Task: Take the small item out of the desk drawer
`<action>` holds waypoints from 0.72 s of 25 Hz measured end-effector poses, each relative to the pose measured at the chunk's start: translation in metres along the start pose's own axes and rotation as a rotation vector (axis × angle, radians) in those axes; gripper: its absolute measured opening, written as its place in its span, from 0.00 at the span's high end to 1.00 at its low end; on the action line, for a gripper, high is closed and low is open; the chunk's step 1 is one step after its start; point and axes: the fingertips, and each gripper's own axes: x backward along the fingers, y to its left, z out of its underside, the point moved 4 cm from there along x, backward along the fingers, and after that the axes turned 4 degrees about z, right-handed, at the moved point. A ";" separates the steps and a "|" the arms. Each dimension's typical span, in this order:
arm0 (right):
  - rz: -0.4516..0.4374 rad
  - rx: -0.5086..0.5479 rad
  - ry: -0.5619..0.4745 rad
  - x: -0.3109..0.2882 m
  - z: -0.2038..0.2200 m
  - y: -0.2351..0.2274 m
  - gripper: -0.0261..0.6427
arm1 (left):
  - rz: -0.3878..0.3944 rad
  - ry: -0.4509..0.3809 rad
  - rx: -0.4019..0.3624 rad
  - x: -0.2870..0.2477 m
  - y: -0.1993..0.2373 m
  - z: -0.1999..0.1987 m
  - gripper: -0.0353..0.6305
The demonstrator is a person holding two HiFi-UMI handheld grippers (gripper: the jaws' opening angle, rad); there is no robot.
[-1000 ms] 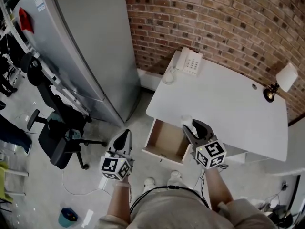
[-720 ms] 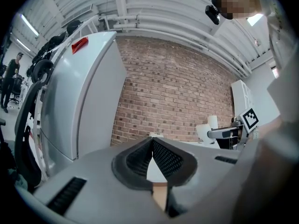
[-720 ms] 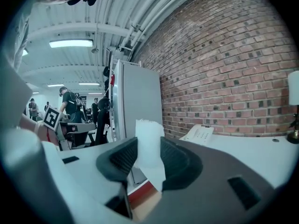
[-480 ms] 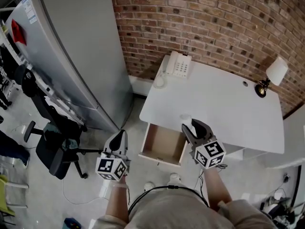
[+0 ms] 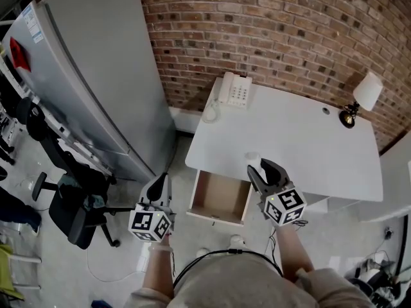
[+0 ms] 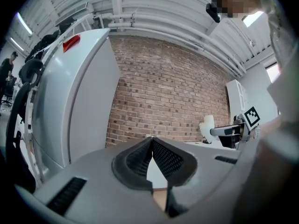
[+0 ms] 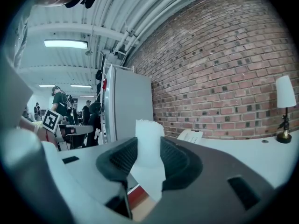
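Both grippers have come up a bit since the earlier frame, and the white item (image 7: 149, 141) has come up with the right gripper (image 5: 260, 169), so it's well clear of the drawer (image 5: 221, 196) now.

Main thing for the next move: the item isn't anywhere off to the side, it's right in between the right gripper's jaws. It stands upright there, long axis pointing up, with its top poking out above the pads and its lower part hanging down below them. Jaws are fairly wide apart but only because the item fills the gap; both pads are pressed on its sides, so it's a real pinch and not just sitting loose.

From that gripper, the open drawer lies below and off to its left, looking empty from the head view. The desk (image 5: 302, 140) top is just ahead of it and to its right, with the front edge pretty much under the fingertips. So I'd guess the taking-out part is basically done, and whatever's left is a short carry forward onto the desk or just holding it.

Left gripper (image 6: 152, 146) is well apart from all this, out on the far side of the drawer from the right one. Its jaws are pressed together with nothing in them. Right hand is obviously the nearer one, since it's got the thing.
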 end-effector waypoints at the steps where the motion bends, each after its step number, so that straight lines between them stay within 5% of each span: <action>1: 0.003 -0.001 -0.002 0.000 0.000 -0.001 0.72 | 0.001 -0.001 -0.002 -0.001 0.000 -0.001 0.94; 18: 0.003 -0.012 0.001 -0.004 0.001 -0.013 0.72 | -0.022 0.010 0.003 -0.005 0.002 0.002 0.94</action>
